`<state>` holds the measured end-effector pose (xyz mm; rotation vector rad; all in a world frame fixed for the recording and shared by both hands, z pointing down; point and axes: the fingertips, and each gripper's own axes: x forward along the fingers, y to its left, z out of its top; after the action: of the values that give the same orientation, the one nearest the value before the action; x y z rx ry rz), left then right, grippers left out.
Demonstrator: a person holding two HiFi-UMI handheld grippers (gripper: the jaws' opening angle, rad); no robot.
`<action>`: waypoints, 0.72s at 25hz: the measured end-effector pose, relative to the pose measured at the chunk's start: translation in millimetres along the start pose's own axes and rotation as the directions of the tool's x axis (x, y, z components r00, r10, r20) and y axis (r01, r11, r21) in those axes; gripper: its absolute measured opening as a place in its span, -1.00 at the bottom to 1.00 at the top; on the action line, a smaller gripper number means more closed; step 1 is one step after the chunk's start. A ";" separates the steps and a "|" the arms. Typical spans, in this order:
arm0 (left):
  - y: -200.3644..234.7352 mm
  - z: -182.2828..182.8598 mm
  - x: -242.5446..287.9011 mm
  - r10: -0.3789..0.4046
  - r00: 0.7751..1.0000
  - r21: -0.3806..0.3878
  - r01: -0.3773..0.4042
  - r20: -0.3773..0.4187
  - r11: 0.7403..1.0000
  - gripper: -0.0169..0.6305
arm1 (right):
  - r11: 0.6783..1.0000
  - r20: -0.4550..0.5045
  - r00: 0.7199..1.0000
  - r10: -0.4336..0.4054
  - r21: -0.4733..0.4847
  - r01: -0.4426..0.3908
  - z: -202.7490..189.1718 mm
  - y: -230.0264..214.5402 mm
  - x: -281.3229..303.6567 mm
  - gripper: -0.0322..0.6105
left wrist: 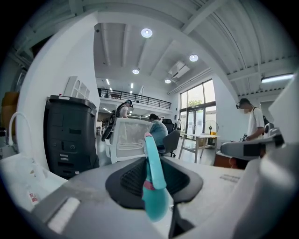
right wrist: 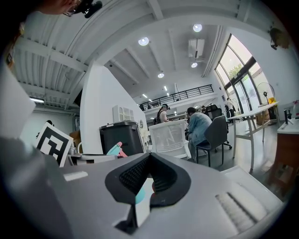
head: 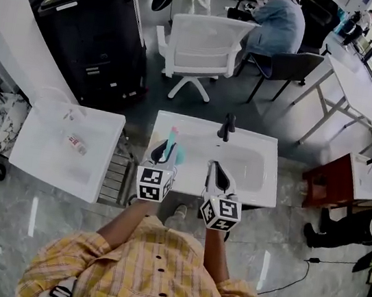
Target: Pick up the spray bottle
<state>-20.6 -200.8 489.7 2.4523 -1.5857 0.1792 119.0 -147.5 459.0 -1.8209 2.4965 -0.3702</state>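
Observation:
The spray bottle (head: 175, 145) is teal with a pink tip. My left gripper (head: 164, 152) is shut on it and holds it above the left part of the white sink (head: 257, 192). In the left gripper view the bottle's teal neck and head (left wrist: 154, 182) stand upright between the dark pads, and the bottle's lower part is hidden. My right gripper (head: 217, 175) hovers just to the right over the basin, shut, with nothing between its jaws. The right gripper view shows its own closed pads (right wrist: 122, 176) and, to the left, the bottle's teal and pink head (right wrist: 114, 149).
A black faucet (head: 227, 126) stands at the sink's far rim. A white tub (head: 39, 157) with a small bottle (head: 76, 143) sits to the left. Beyond are a black cabinet (head: 93, 27), a white chair (head: 201, 46), a seated person (head: 277, 23), a long white table (head: 361, 87) and a red stand (head: 330, 180).

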 end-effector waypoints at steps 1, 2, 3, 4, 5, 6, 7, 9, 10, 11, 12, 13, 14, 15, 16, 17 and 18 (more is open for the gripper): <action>-0.1 -0.4 -4.8 -0.003 1.000 -0.001 0.003 0.003 1.000 -0.71 | 1.000 -0.001 1.000 -0.003 -0.001 0.003 -1.3 1.9 -3.9 -0.90; -0.1 -0.9 -9.3 -0.006 1.000 -0.001 0.006 0.006 1.000 -0.71 | 1.000 -0.002 1.000 -0.005 -0.002 0.005 -2.7 3.9 -7.2 -0.90; 0.4 -1.0 -13.7 -0.009 1.000 0.000 0.009 0.009 1.000 -0.71 | 1.000 -0.003 1.000 -0.007 -0.003 0.007 -3.7 6.3 -9.7 -0.90; 1.1 -0.4 -17.9 -0.011 1.000 0.003 0.011 0.014 1.000 -0.71 | 1.000 -0.003 1.000 -0.008 -0.004 0.008 -4.3 9.0 -11.4 -0.90; 2.0 0.5 -22.1 -0.013 1.000 0.006 0.013 0.020 1.000 -0.71 | 1.000 -0.003 1.000 -0.010 -0.005 0.010 -4.6 11.8 -12.7 -0.90; 2.5 1.3 -26.0 -0.016 1.000 0.008 0.016 0.025 1.000 -0.71 | 1.000 -0.004 1.000 -0.012 -0.006 0.012 -5.1 14.3 -13.9 -0.90; 2.7 1.6 -29.5 -0.020 0.999 0.007 0.020 0.028 1.000 -0.71 | 1.000 -0.006 1.000 -0.015 -0.009 0.015 -5.5 16.5 -15.2 -0.90; 2.7 0.5 -35.6 -0.029 0.999 0.004 0.029 0.029 1.000 -0.71 | 1.000 -0.011 1.000 -0.022 -0.020 0.022 -6.9 20.5 -18.5 -0.90; 2.9 -0.9 -38.4 -0.032 0.999 0.003 0.032 0.028 0.999 -0.71 | 0.999 -0.012 1.000 -0.025 -0.023 0.024 -8.0 22.2 -20.3 -0.90; 3.3 -2.4 -41.0 -0.034 0.999 0.004 0.034 0.029 0.999 -0.71 | 0.999 -0.011 1.000 -0.027 -0.024 0.027 -9.3 23.7 -21.9 -0.90; 3.8 -3.8 -43.1 -0.036 0.999 0.005 0.036 0.030 0.999 -0.71 | 0.999 -0.010 1.000 -0.030 -0.024 0.029 -10.5 24.8 -23.0 -0.90; 4.4 -4.9 -44.8 -0.037 0.999 0.007 0.037 0.031 0.999 -0.71 | 0.999 -0.008 0.999 -0.033 -0.026 0.033 -11.4 25.6 -23.6 -0.90; 4.9 -5.8 -46.3 -0.038 0.999 0.010 0.038 0.031 0.999 -0.71 | 0.999 -0.006 0.999 -0.036 -0.027 0.036 -11.9 26.4 -24.2 -0.90; 5.4 -6.7 -48.1 -0.039 0.999 0.010 0.039 0.031 0.999 -0.71 | 0.999 -0.005 0.999 -0.040 -0.029 0.040 -12.3 27.2 -25.1 -0.90; 5.7 -7.6 -49.9 -0.040 0.999 0.010 0.039 0.031 0.999 -0.71 | 0.999 -0.004 0.999 -0.043 -0.031 0.043 -12.7 27.8 -26.2 -0.90; 6.0 -8.2 -51.4 -0.040 0.999 0.009 0.040 0.031 0.999 -0.71 | 0.998 -0.003 0.999 -0.046 -0.032 0.046 -13.1 28.2 -27.1 -0.90; 6.4 -8.6 -52.3 -0.040 0.999 0.009 0.040 0.031 0.999 -0.71 | 0.998 -0.002 0.999 -0.049 -0.034 0.049 -13.2 28.6 -27.5 -0.90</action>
<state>-47.9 -154.9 487.3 2.5034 -1.5502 0.1421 98.8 -111.0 462.7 -1.8981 2.4787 -0.3345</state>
